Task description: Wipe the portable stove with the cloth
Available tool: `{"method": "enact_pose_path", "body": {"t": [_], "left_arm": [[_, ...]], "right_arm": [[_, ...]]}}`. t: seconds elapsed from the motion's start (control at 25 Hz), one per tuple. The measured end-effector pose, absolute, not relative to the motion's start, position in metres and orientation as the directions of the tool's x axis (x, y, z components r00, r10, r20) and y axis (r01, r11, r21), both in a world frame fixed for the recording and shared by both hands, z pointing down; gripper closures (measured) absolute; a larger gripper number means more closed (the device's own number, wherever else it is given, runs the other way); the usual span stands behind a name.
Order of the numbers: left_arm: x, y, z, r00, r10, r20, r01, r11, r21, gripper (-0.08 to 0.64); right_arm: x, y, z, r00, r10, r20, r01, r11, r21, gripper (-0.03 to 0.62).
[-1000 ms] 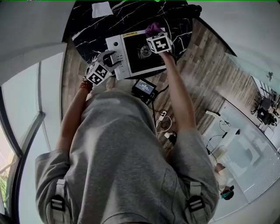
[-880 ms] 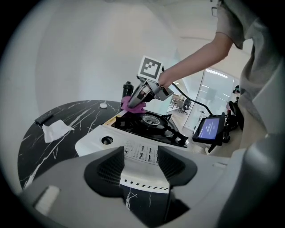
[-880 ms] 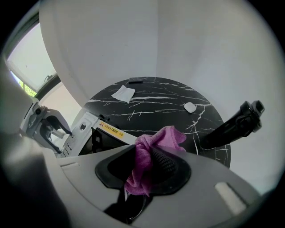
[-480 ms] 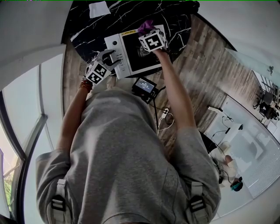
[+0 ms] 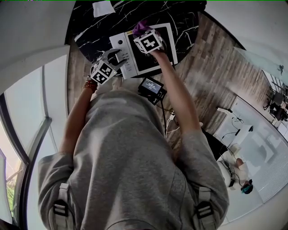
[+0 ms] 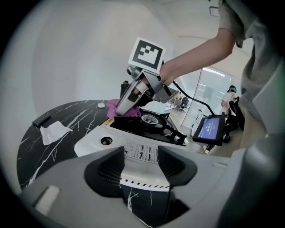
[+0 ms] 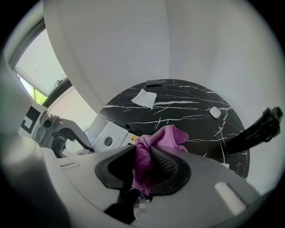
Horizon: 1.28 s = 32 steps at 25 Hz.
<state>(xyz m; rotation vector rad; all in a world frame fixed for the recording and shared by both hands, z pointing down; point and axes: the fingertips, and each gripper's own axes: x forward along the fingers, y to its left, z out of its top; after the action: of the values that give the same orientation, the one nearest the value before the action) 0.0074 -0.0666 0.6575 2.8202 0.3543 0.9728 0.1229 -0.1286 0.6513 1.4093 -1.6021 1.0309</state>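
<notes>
The portable stove (image 5: pixel 120 44) is white with a black top and stands on a round black marble table (image 5: pixel 180 15). My right gripper (image 5: pixel 141 31) points steeply down over the far left part of the black top, shut on a purple cloth (image 5: pixel 140 27). In the right gripper view the cloth (image 7: pixel 162 136) bunches between the pads of the right gripper (image 7: pixel 144 165). My left gripper (image 5: pixel 114 56) holds the stove's white control side. In the left gripper view its jaws (image 6: pixel 140 162) clamp the stove's (image 6: pixel 95 142) near edge, with the burner (image 6: pixel 151 120) and cloth (image 6: pixel 113 108) beyond.
A white paper (image 5: pixel 103 8) lies at the table's far left, also seen as paper (image 6: pixel 53 131). A small screen device (image 5: pixel 152 87) with cables sits on the wooden floor near the table, beside my body. A small white object (image 7: pixel 214 112) lies on the table.
My right gripper has slid left across the stove's black top with the purple cloth in it. The left gripper has stayed on the stove's control side.
</notes>
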Motion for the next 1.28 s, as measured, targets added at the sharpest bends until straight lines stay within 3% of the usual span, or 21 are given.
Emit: {"method": "enact_pose_path", "body": {"t": [0.44,0.8,1.04,1.28], "left_arm": [[0.007,-0.065,0.658,0.761,0.265,0.592,0.181,-0.963,0.199,0.342],[0.0,-0.056,0.657,0.757,0.283,0.589,0.21,-0.959,0.19,0.342],[-0.006,-0.059,0.651,0.777,0.262,0.573,0.195,-0.965,0.177,0.342],[-0.015,-0.056,0.648,0.781,0.184,0.597,0.107,-0.981,0.162,0.342]], "right_arm": [[0.115,-0.135,0.65,-0.162,-0.368,0.916,-0.987,0.058,-0.151,0.474],[0.121,-0.134,0.624,-0.224,-0.51,0.831,-0.967,0.013,-0.253,0.469],[0.116,-0.135,0.582,-0.211,-0.589,0.78,-0.969,0.228,-0.09,0.468],[0.093,-0.123,0.578,-0.27,-0.532,0.803,-0.875,0.483,0.026,0.469]]}}
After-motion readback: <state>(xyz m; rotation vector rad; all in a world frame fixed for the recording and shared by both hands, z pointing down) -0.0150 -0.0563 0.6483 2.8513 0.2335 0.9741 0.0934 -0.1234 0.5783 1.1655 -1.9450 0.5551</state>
